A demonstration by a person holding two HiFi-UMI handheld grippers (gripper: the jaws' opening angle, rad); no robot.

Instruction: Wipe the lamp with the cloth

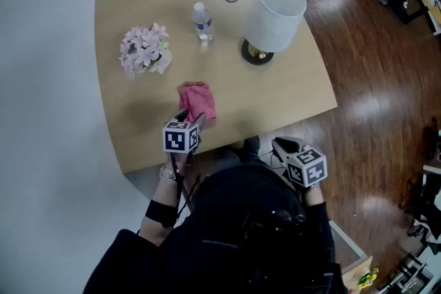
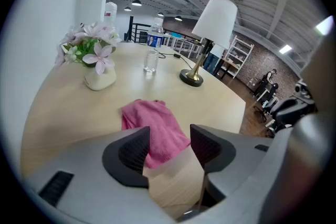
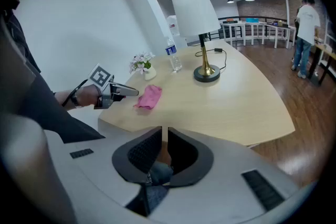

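One upright lamp [image 1: 274, 17], left tool [image 2: 169, 139] released over cloth [image 1: 198, 101], right tool [image 3: 164, 136] clenched empty

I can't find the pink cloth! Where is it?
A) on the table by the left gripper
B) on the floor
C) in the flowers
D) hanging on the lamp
A: the pink cloth lies on the table, right in front of the left gripper's open jaws.
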